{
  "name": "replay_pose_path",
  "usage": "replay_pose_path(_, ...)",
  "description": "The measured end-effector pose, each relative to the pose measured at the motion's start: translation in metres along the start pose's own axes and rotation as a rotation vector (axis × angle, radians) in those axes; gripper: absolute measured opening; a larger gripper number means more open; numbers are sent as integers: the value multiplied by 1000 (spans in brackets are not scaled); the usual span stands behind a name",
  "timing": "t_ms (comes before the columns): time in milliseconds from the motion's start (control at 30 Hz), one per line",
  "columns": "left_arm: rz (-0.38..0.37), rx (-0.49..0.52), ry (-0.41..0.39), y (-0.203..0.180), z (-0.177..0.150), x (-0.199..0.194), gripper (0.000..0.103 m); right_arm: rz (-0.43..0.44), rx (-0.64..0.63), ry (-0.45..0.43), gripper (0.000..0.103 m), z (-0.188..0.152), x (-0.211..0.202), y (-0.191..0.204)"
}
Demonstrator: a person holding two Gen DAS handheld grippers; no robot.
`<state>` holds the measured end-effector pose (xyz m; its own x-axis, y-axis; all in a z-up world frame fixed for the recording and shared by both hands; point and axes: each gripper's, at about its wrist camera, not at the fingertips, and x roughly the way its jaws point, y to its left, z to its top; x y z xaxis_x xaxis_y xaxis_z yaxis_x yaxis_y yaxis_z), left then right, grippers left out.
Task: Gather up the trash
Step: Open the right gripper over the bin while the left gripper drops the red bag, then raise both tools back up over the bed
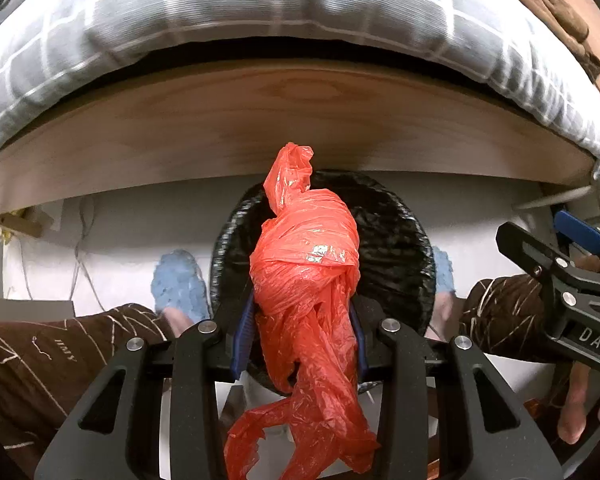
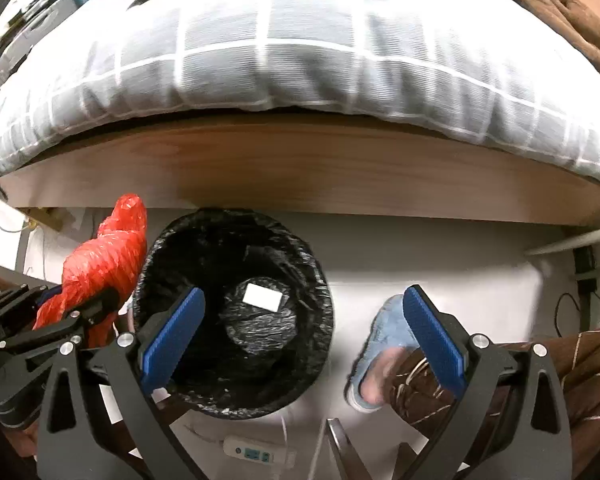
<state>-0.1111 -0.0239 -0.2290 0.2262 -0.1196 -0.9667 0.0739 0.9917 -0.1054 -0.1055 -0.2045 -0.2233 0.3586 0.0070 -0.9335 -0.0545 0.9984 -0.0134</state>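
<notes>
Left wrist view showed the left tool clamped on the twisted red plastic bag above the black-lined bin, light, crinkly and slippery, best pinched mid-bundle, while the right tool gaped wide, empty.

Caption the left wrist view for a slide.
Left gripper clamps a twisted red plastic bag above the black-lined trash bin beside the bed.
</notes>
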Motion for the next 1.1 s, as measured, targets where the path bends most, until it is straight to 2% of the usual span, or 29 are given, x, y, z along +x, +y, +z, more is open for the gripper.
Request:
replay_pose_path(167,-8,26,-7,-18,2,-1,38,-15,46,-6,95,-1,-5,-20)
replay_pose_path(267,-11,23,-15,-21,3,0,43,-19,60,-17,95,0,-8,-27)
replay_pose_path(400,23,35,-59,-22,5,-6,64,-11,56,-22,95,2,-9,-25)
replay_pose_path(633,57,39,-116,-21,6,-17,81,-26,30,-51,95,5,-16,-17)
replay_pose_path(733,78,33,-146,-20,10,-23,92,-17,42,-71,95,8,-21,-18)
replay_pose_path(867,104,30,-198,-24,15,-35,97,-21,37,-122,95,14,-32,-18)
replay_pose_path(1100,96,13,-279,-23,31,-67,97,-45,1,-245,95,30,-66,-16)
